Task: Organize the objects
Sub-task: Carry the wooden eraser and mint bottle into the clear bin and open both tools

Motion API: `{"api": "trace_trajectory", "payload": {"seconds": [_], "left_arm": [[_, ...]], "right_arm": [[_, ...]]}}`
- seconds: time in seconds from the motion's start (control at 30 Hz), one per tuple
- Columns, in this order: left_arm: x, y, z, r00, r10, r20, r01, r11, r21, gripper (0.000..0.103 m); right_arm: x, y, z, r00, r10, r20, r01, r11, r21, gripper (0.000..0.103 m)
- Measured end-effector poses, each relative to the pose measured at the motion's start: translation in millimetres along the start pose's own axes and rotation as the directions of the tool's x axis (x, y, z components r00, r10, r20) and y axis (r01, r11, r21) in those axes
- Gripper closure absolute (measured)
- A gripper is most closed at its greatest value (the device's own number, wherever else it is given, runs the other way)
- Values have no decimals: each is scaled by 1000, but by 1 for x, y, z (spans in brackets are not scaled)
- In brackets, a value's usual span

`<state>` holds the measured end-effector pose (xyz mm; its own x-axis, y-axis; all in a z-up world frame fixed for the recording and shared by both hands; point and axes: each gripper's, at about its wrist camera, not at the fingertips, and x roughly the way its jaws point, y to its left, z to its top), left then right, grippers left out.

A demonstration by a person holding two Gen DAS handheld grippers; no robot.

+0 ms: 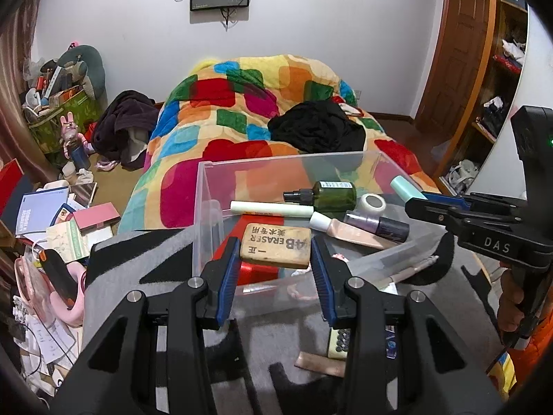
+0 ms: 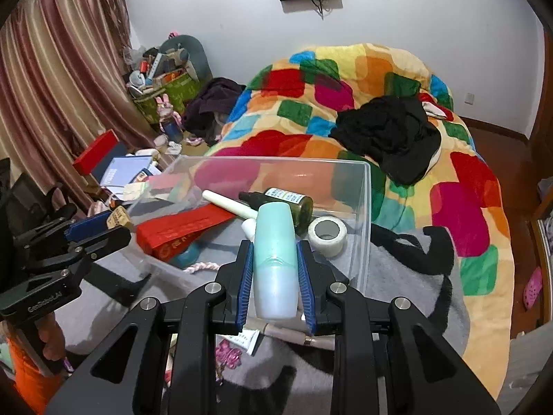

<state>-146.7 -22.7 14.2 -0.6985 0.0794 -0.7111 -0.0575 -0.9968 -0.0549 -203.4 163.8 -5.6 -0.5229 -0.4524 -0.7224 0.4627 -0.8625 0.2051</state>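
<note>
Over the bed: a clear plastic bin [image 1: 207,186] sits on a grey blanket [image 1: 114,276] at the foot of a bed with a colourful quilt [image 1: 242,110].
Left gripper [image 1: 274,263]: jaws pinching a tan eraser [image 1: 274,247], held above the bin's near edge.
Right gripper [image 2: 274,276]: jaws pinching a pale mint bottle [image 2: 275,259], poised at the bin's near side.
Already in the bin: a green spray bottle [image 1: 331,192], white tube [image 1: 273,208], tape roll [image 1: 373,203], red box [image 2: 179,233], a dark-capped purple bottle [image 1: 376,224].
Still left: small items lie loose on the blanket beside the bin, including a pen [image 1: 411,271].
Progress: seemingly past halfway; both held items look ready to drop in.
</note>
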Motion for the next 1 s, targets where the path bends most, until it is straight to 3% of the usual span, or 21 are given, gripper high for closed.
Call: {"api": "trace_trajectory", "payload": {"seconds": [0.4, 0.63, 1.0], "left_arm": [[25, -9, -2, 998, -9, -60, 11, 1000, 28, 63], [19, -15, -1, 999, -21, -50, 23, 999, 45, 60], [-16, -21, -5, 1000, -14, 22, 13, 998, 61, 28]], "right_arm": [[31, 16, 0, 998, -12, -68, 8, 998, -64, 81], [28, 19, -2, 997, -19, -75, 13, 996, -83, 80], [-10, 13, -9, 1000, -12, -22, 11, 998, -69, 69]]}}
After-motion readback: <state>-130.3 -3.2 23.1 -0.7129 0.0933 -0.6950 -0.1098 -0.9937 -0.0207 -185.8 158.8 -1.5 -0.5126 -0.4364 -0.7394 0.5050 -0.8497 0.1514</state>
